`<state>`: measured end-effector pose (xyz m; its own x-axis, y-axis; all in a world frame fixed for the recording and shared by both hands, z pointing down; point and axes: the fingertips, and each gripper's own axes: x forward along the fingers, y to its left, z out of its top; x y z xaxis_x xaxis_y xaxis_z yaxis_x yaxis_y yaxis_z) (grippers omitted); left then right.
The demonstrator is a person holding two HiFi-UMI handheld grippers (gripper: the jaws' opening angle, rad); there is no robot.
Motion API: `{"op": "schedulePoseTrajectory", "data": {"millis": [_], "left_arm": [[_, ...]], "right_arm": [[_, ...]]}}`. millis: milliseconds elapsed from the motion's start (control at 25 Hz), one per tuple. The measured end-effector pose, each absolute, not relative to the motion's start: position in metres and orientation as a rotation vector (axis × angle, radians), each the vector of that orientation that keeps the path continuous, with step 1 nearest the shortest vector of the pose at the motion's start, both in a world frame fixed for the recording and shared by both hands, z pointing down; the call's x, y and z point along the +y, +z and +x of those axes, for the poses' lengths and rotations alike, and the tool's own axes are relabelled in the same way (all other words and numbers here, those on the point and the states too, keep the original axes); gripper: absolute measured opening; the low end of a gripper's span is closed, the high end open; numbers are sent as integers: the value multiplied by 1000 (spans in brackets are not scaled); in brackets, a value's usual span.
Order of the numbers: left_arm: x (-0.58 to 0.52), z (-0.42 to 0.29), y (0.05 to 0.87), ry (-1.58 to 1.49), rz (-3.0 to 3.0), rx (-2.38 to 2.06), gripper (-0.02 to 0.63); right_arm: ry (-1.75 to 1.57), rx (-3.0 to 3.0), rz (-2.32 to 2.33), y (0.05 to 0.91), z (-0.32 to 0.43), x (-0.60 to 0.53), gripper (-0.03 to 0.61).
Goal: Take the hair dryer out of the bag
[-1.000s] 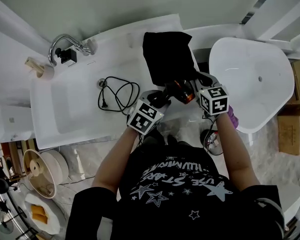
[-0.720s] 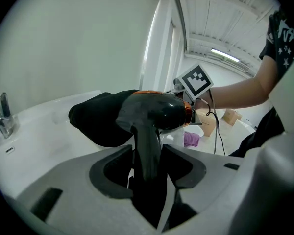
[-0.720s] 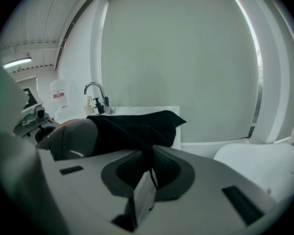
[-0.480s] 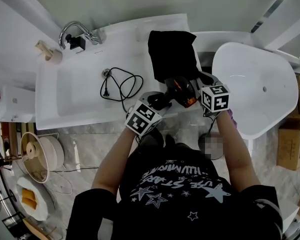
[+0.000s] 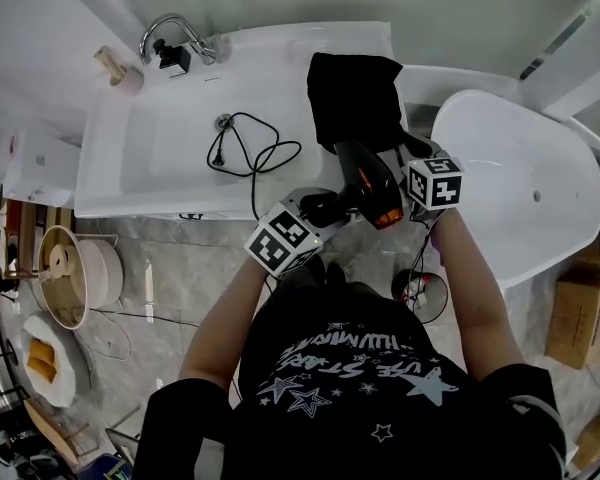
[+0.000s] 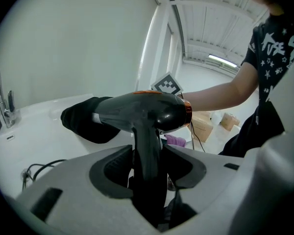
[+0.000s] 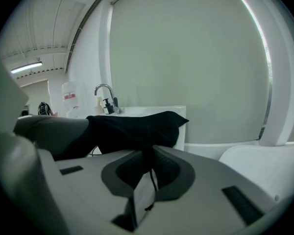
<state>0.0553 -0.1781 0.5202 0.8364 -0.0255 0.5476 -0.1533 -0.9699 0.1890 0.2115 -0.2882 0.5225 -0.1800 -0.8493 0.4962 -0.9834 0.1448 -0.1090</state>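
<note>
One hair dryer [image 5: 370, 183], one black bag [image 5: 355, 98], two grippers [image 5: 323, 208] [image 5: 408, 160], one sink [image 5: 170, 148], one faucet [image 5: 175, 33]

Left gripper [image 5: 318, 208] is closed on the handle of the black hair dryer [image 5: 368, 180]. I see the orange ring end toward me and the nozzle end at the mouth of the black bag [image 5: 355, 96]. Right gripper [image 5: 412, 160] holds the bag's near edge. Bag lies on the sink [image 5: 130, 168] counter. Cord [image 5: 258, 154] is looped in the basin. White tub [image 5: 520, 198] to the right.
</note>
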Motion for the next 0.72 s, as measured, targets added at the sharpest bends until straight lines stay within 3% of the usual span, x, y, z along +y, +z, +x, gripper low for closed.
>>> {"op": "schedulePoseTrajectory", "data": {"millis": [720], "left_arm": [[-116, 44, 500, 585, 2767, -93, 204]], "right_arm": [[572, -2076, 1752, 535, 210, -276, 34]]}}
